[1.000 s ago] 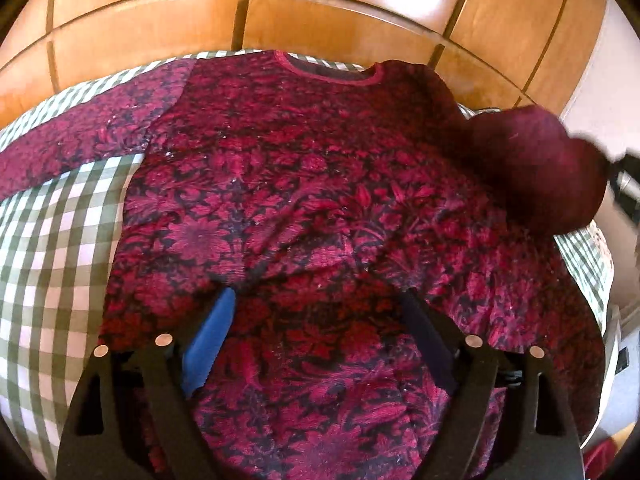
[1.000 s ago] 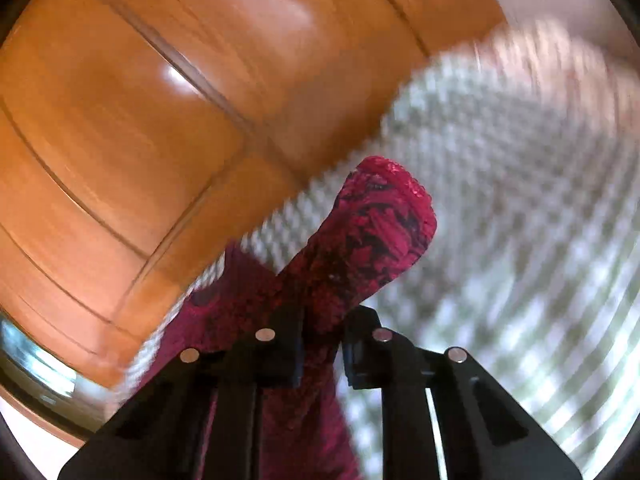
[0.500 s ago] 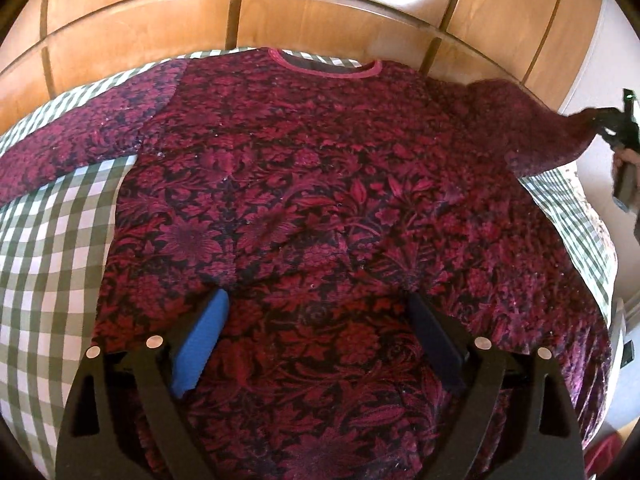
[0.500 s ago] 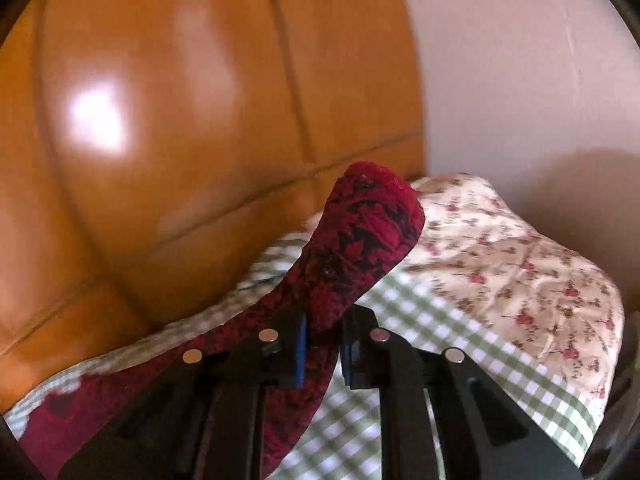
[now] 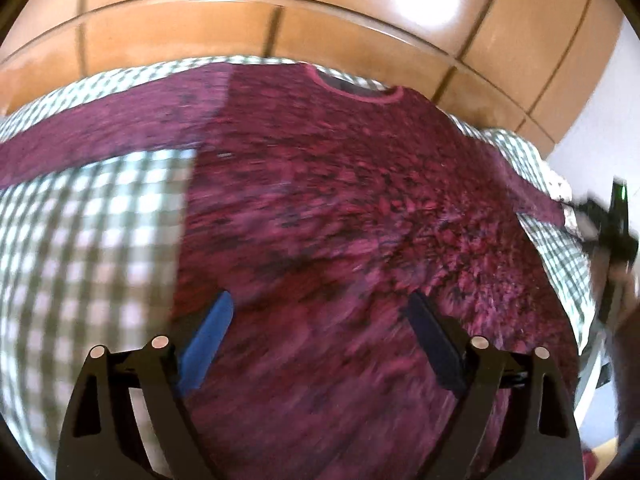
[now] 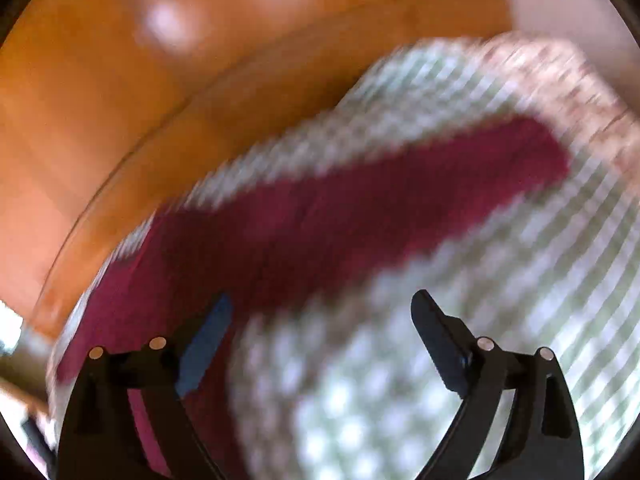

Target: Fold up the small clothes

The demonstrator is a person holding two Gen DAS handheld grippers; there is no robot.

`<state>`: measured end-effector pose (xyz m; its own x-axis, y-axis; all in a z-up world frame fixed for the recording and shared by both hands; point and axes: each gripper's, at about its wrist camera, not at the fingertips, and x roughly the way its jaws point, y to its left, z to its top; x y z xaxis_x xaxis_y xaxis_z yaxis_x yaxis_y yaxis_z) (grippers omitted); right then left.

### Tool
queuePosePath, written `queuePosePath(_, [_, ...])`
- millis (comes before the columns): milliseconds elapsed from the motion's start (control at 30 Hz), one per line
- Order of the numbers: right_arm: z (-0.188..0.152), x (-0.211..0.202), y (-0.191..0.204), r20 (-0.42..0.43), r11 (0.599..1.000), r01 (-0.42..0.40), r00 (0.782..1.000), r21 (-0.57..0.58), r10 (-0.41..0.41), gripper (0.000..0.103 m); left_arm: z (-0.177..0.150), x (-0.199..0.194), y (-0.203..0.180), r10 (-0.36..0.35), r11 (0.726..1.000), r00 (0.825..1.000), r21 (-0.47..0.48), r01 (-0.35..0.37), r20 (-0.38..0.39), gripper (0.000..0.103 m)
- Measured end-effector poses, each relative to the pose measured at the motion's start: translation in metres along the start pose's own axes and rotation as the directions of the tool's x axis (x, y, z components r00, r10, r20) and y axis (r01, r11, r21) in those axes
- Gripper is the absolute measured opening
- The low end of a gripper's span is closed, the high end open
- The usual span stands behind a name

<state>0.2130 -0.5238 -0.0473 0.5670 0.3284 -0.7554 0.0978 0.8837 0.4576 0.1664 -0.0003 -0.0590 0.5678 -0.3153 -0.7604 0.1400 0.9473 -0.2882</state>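
Observation:
A dark red floral long-sleeved top [image 5: 328, 216] lies spread flat on a green-and-white checked sheet [image 5: 88, 240], neckline toward the headboard. My left gripper [image 5: 320, 320] is open and empty, hovering over the top's lower body. My right gripper [image 6: 320, 320] is open and empty above the sheet; the top's right sleeve [image 6: 400, 192] lies stretched out flat in front of it. The right gripper also shows at the far right of the left wrist view [image 5: 604, 220], beyond the sleeve end. Both views are blurred by motion.
A glossy wooden headboard [image 5: 320, 32] runs along the far side of the bed. A floral pillow [image 6: 560, 64] lies past the sleeve end, with a pale wall [image 5: 592, 120] to the right.
My right gripper opened and let go of the sleeve, which now lies flat on the sheet. The right gripper pulled back. My left gripper shifted over the top.

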Motion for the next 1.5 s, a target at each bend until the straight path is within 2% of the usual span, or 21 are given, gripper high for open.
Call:
queuePosePath(67, [-0.037,0.004,0.019,-0.082,0.997,-0.066,0.995,-0.037,0.062,0.091,-0.007,-0.014,0.013,0.011,1.000,1.000,-0.017,-0.011,-0.009,0.082])
queuePosePath(167, [-0.087,-0.001,0.039,-0.147,0.990,-0.120,0.983,-0.073,0.109,0.088,-0.022,-0.030,0.034,-0.012,0.998,0.999,-0.054,0.009,-0.042,0.074])
queuePosePath(267, [-0.125,-0.014,0.053,-0.172,0.985,-0.137,0.978,-0.102,0.118,0.084,-0.043,-0.035,0.051,-0.067,0.993,0.992,-0.103,0.056,-0.103,0.064])
queuePosePath(300, [-0.138,-0.019,0.057,-0.178,0.984,-0.137,0.977,-0.113,0.116,0.080,-0.051,-0.036,0.056,-0.079,0.991,0.990,-0.115,0.065,-0.120,0.055])
queuePosePath(333, [-0.148,-0.023,0.061,-0.180,0.983,-0.127,0.978,-0.129,0.103,0.078,-0.058,-0.038,0.058,-0.081,0.991,0.989,-0.112,0.067,-0.120,0.051])
queuePosePath(367, [-0.155,-0.026,0.064,-0.182,0.982,-0.114,0.979,-0.151,0.086,0.071,-0.061,-0.039,0.059,-0.088,0.991,0.989,-0.111,0.075,-0.117,0.038])
queuePosePath(400, [-0.160,-0.028,0.067,-0.187,0.980,-0.095,0.980,-0.176,0.062,0.055,-0.065,-0.040,0.060,-0.120,0.987,0.985,-0.118,0.106,-0.122,0.021])
queuePosePath(433, [-0.166,-0.031,0.070,-0.183,0.976,-0.054,0.983,-0.210,0.015,0.045,-0.066,-0.041,0.059,-0.128,0.986,0.984,-0.118,0.114,-0.123,0.020])
queuePosePath(467, [-0.164,-0.035,0.072,-0.179,0.975,-0.041,0.984,-0.220,0.001,0.023,-0.068,-0.044,0.056,-0.121,0.989,0.986,-0.099,0.110,-0.114,0.015])
queuePosePath(567, [-0.166,-0.050,0.075,-0.136,0.968,-0.030,0.991,-0.247,-0.004,0.017,-0.068,-0.051,0.054,-0.129,0.989,0.986,-0.083,0.121,-0.104,0.013])
queuePosePath(633, [-0.165,-0.051,0.073,-0.137,0.964,-0.035,0.991,-0.265,-0.002,0.017,-0.072,-0.058,0.055,-0.121,0.992,0.987,-0.058,0.115,-0.104,0.013])
queuePosePath(767, [-0.184,-0.037,0.068,-0.210,0.959,-0.017,0.977,-0.281,-0.045,0.017,-0.079,-0.056,0.061,-0.113,0.993,0.985,-0.057,0.107,-0.134,0.015])
queuePosePath(833, [-0.182,-0.037,0.060,-0.211,0.970,-0.035,0.977,-0.240,-0.017,0.017,-0.072,-0.057,0.063,-0.086,0.995,0.988,-0.066,0.078,-0.131,0.025])
queuePosePath(933, [-0.176,-0.040,0.056,-0.210,0.973,-0.049,0.978,-0.225,0.001,0.025,-0.055,-0.070,0.057,-0.027,0.999,0.998,-0.046,0.025,-0.052,0.059])
queuePosePath(967, [-0.172,-0.041,0.053,-0.207,0.975,-0.048,0.978,-0.215,0.003,0.030,-0.047,-0.074,0.056,-0.026,0.999,1.000,-0.042,0.026,-0.011,0.066])
queuePosePath(1000, [-0.171,-0.044,0.049,-0.198,0.979,-0.049,0.980,-0.198,0.009,0.035,-0.036,-0.078,0.052,-0.029,0.999,0.999,-0.040,0.030,0.028,0.068])
queuePosePath(1100, [-0.153,-0.054,0.030,-0.129,0.993,-0.050,0.991,-0.109,0.036,0.047,-0.013,-0.070,0.038,-0.015,1.000,0.998,-0.002,0.015,0.063,0.068])
queuePosePath(1167, [-0.135,-0.057,0.015,-0.065,0.999,-0.036,0.997,-0.040,0.033,0.051,-0.001,-0.056,0.022,-0.006,0.999,0.998,0.044,0.003,0.070,0.068])
queuePosePath(1333, [-0.077,-0.048,-0.036,0.061,0.982,-0.016,0.998,0.186,0.005,0.051,0.013,-0.007,-0.008,0.030,0.993,0.998,0.116,-0.035,0.046,0.068])
queuePosePath(1467, [-0.024,-0.030,-0.080,0.129,0.936,-0.002,0.991,0.351,-0.046,0.049,0.007,0.026,-0.009,0.087,0.987,0.996,0.139,-0.086,-0.001,0.068])
queuePosePath(1500, [-0.014,-0.027,-0.089,0.139,0.927,0.001,0.989,0.376,-0.057,0.049,0.004,0.030,-0.009,0.087,0.986,0.996,0.143,-0.088,0.007,0.071])
